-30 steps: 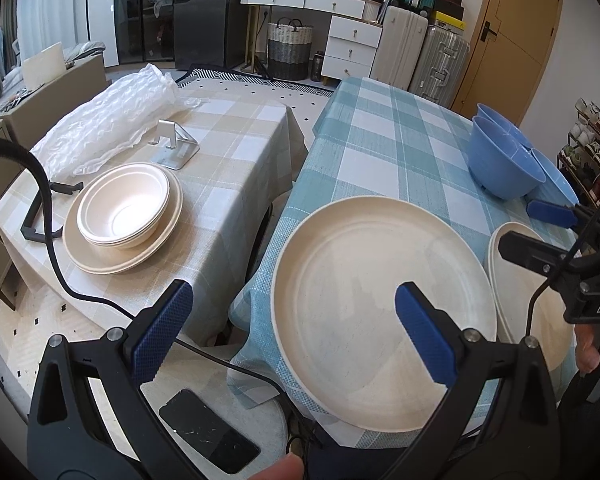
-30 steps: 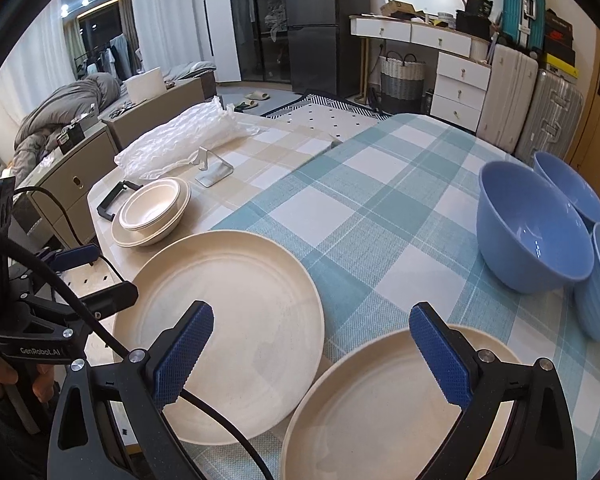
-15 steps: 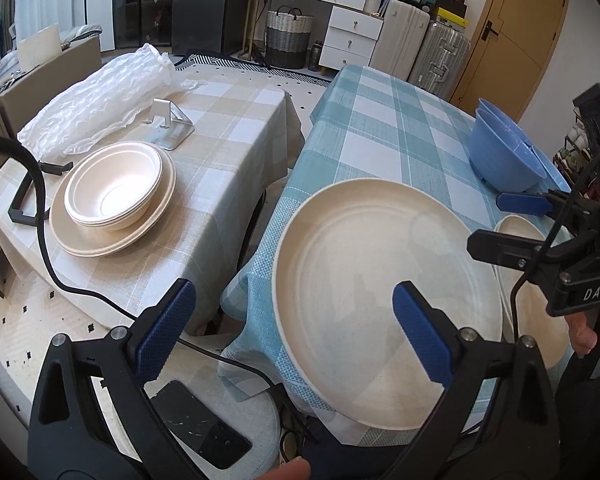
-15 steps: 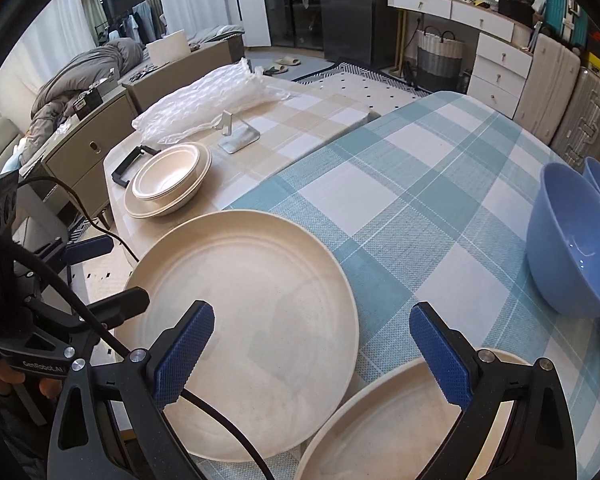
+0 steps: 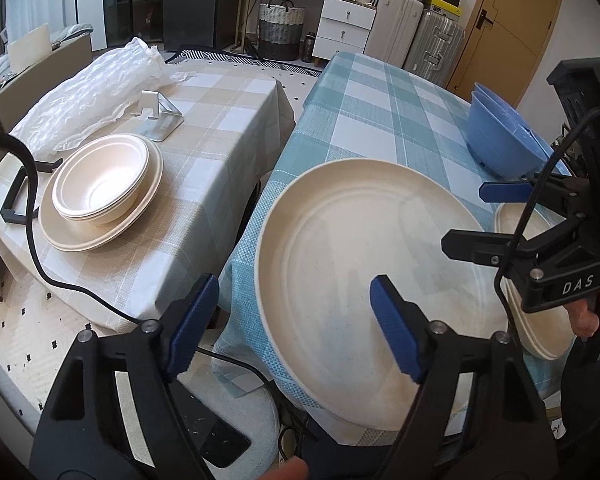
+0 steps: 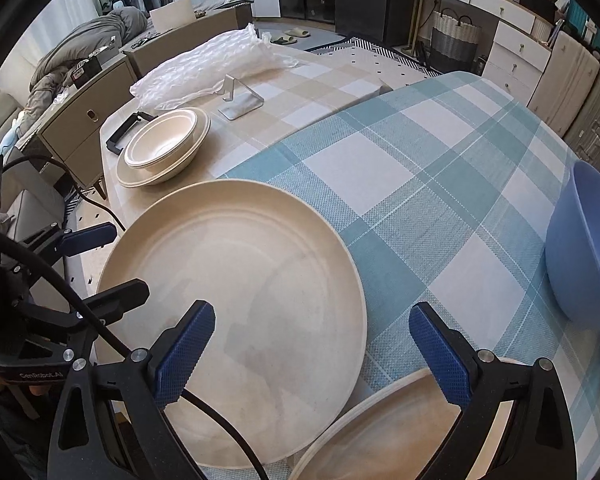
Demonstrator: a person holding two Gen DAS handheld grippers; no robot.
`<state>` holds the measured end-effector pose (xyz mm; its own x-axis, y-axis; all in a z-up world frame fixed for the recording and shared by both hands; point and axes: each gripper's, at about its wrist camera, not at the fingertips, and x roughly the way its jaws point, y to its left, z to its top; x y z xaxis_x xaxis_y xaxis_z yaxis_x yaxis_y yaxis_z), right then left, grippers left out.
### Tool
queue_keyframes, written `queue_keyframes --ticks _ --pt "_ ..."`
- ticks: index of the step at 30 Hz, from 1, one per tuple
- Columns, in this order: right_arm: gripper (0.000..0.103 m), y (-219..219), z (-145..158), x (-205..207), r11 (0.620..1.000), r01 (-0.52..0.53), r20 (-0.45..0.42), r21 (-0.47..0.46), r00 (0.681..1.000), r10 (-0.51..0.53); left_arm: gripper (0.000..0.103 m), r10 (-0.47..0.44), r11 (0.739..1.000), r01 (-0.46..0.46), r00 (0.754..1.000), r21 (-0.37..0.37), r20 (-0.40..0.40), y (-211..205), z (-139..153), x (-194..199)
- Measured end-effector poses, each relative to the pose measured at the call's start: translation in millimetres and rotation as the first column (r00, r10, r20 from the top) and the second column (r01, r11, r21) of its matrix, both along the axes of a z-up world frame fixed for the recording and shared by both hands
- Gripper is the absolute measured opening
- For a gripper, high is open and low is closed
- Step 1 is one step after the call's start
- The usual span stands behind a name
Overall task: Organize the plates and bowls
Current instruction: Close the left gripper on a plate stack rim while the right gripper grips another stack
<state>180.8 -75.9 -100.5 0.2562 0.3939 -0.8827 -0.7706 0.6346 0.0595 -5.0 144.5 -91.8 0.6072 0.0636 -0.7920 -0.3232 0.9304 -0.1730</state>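
Plates and bowls sit across 2 tables. On the teal-checked tablecloth [image 6: 440,184] we see a large cream plate [image 5: 364,264] at the near left corner, its rim reaching past the cloth's edge in the left wrist view. Just beside it on the right lies a second cream plate [image 6: 388,436], and the 2 rims look close or touching; we cannot tell which. Further right stand stacked blue bowls [image 5: 500,140], well apart from the large plate.

On the beige-checked table [image 5: 204,184] to the left, cream bowls [image 5: 100,186] are nested on a cream plate [image 5: 80,240]. Behind them we see a metal stand [image 5: 158,114] and crumpled bubble wrap [image 5: 88,92].

We hold the left gripper [image 5: 296,328] above the near left rim of the large plate, its blue pads [image 5: 192,324] wide apart and gripping nothing. We hold the right gripper [image 6: 312,356] over the gap between the 2 plates, its fingers likewise spread, with the left pad [image 6: 184,354] above the large plate and the right pad above the second plate. Neither gripper touches a dish that we can see.
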Motion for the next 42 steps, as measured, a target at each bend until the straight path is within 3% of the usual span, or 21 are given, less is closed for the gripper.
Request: queue_keyframes --ticks 6,17,20,28,34,42 --pt "0.083 -0.1 -2.4 -0.6 1.000 -0.001 -0.002 -0.014 1.000 0.001 0.070 -0.013 1.000 0.013 1.000 0.003 -0.007 -4.1 -2.2 0.8" --pt "0.057 -0.8 -14.0 2.2 0.999 0.006 -0.050 -0.035 0.999 -0.008 0.048 -0.040 0.999 0.040 0.999 -0.003 -0.035 -7.9 -8.8 3.4" --pt "0.054 -0.1 -15.9 1.8 0.999 0.010 -0.043 -0.046 0.999 -0.012 0.038 -0.030 1.000 0.030 0.999 -0.010 -0.042 -4.3 -10.3 3.2" --pt "0.031 -2.8 -20.1 3.4 0.996 0.042 0.005 -0.078 0.999 -0.042 0.023 -0.012 1.000 0.013 0.999 0.021 -0.050 -1.8 -13.4 1.6" --pt "0.014 -11.0 -19.7 9.5 0.995 0.082 0.002 -0.062 0.997 -0.083 0.021 -0.024 0.999 0.025 0.999 0.020 -0.041 2.0 -13.5 -0.3" --pt "0.011 -14.2 -15.0 8.3 0.994 0.106 -0.024 -0.005 0.994 -0.106 0.018 -0.010 1.000 0.011 0.999 0.028 -0.032 5.8 -9.4 -3.3"
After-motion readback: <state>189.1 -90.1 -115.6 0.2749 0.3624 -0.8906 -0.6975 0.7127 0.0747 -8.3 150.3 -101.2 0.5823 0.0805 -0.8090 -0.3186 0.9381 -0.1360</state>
